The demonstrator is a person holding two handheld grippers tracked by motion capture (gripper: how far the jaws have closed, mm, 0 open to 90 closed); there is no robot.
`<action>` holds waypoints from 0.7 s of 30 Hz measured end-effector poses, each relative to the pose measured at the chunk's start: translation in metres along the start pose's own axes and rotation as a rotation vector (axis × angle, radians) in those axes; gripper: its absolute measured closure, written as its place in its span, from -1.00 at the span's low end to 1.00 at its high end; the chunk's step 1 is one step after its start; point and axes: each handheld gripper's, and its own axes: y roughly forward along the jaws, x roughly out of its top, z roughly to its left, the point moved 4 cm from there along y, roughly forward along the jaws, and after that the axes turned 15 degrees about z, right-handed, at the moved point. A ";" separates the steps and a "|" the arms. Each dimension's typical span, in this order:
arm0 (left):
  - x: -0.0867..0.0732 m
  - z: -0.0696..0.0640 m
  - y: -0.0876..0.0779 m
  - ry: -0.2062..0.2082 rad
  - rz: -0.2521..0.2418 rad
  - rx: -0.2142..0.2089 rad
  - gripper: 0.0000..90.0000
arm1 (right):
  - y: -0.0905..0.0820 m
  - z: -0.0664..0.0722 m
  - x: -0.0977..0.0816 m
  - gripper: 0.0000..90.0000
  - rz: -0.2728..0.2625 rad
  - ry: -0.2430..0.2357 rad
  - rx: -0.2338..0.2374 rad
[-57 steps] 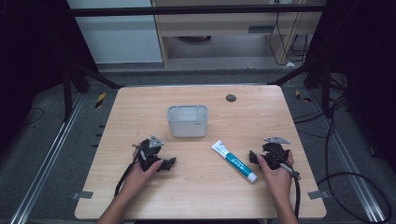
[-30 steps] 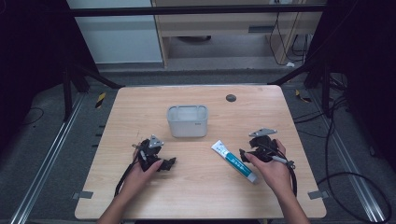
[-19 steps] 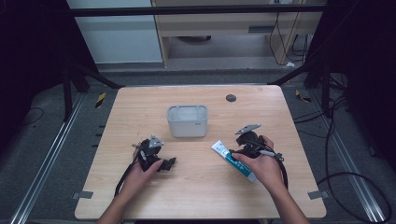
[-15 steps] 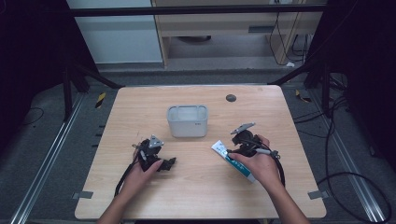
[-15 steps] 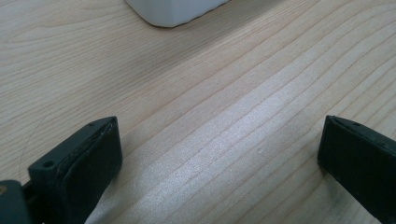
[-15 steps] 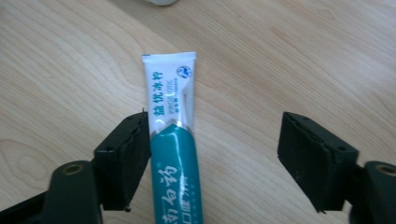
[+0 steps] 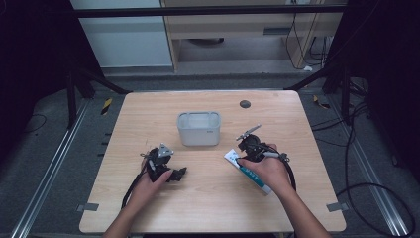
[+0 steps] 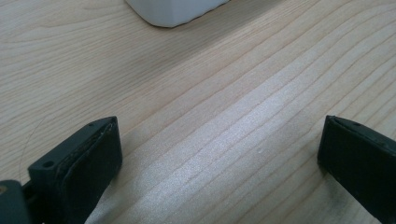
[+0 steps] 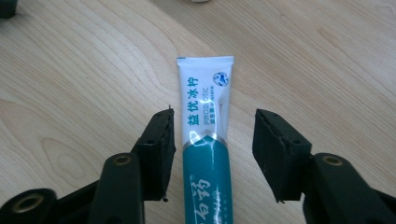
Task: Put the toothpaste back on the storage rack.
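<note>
With its jaws parted to either side of the flat white-and-teal toothpaste tube (image 9: 205, 140) lying on the wooden table (image 9: 70, 74), my right claw (image 9: 212, 144) looks poised to grasp; closing comes next, I judge. My left claw (image 8: 219, 154) rests wide, empty.
</note>
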 end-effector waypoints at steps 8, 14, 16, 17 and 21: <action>0.000 0.000 0.000 -0.001 -0.001 0.000 -1.00 | 0.002 0.004 0.009 0.18 0.033 -0.020 0.013; 0.000 0.000 0.000 0.000 0.000 0.000 -1.00 | 0.006 0.003 0.013 0.18 0.062 -0.022 0.013; 0.000 0.000 0.000 -0.001 -0.001 0.000 -1.00 | 0.007 0.002 0.013 0.17 0.071 -0.019 0.015; 0.000 0.000 0.000 -0.001 -0.001 0.000 -1.00 | 0.008 0.001 0.013 0.16 0.078 -0.020 0.017; 0.000 0.000 0.000 0.000 0.000 0.000 -1.00 | 0.011 0.000 0.013 0.14 0.093 -0.014 0.032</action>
